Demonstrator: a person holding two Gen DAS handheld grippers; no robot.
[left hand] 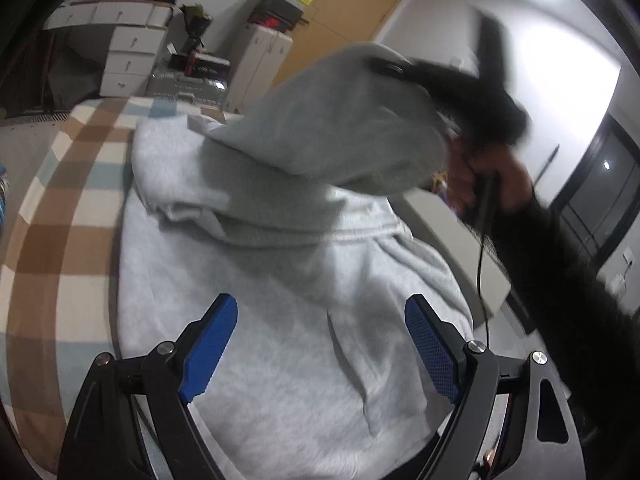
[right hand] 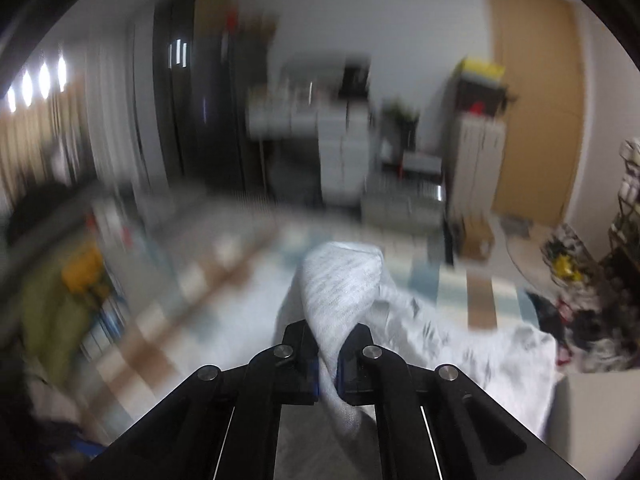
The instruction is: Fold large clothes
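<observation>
Right wrist view: your right gripper (right hand: 328, 364) pinches a fold of the grey sweatshirt (right hand: 340, 292) above the checked blanket (left hand: 60, 216); your left gripper (left hand: 320, 352) hovers wide open.

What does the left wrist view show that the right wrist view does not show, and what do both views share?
Only the left wrist view shows the open left tongs with blue pads above the spread grey hoodie, and the person's right hand lifting a part of it.

Only the right wrist view shows the right tongs shut on a fold of that fabric, and blurred clutter at the far right.

Both show the hoodie, the checked bed cover, the wooden door and the white drawers.
</observation>
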